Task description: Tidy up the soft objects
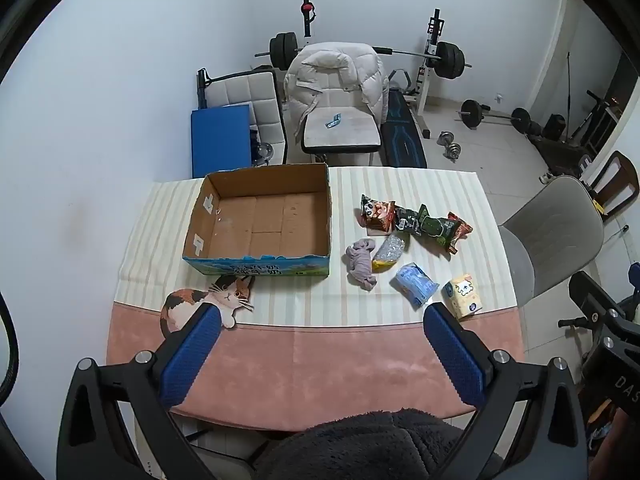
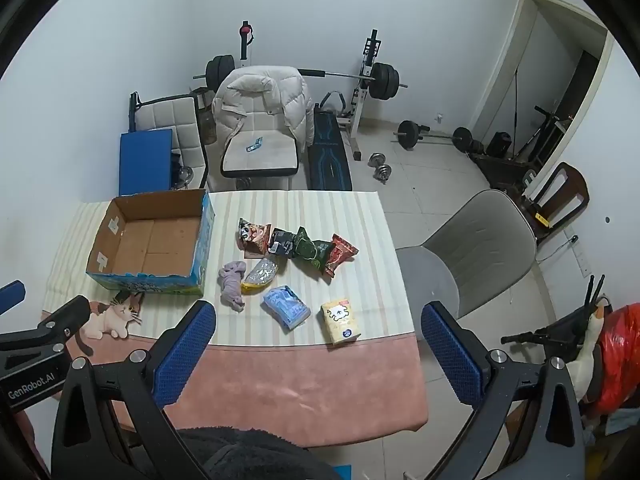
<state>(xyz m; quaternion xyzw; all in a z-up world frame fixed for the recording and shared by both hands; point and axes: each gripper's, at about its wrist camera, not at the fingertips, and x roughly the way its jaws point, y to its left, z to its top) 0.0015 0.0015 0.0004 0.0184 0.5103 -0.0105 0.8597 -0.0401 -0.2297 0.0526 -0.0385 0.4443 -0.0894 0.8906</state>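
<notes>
Both grippers, left (image 1: 322, 316) and right (image 2: 318, 314), we held agape and empty above the table's (image 1: 320, 368) near edge. Beyond stood the vacant cardboard box (image 1: 260, 220); beside it lay snack packets (image 1: 416, 222), blue pack (image 1: 416, 284), tissue pack (image 1: 464, 292), grey cloth (image 1: 362, 260). We judged limp cloth might snag the box wall.

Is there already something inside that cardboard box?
No. The cardboard box shows only its bare brown floor, while the sock and packets lie on the table beside it.
</notes>
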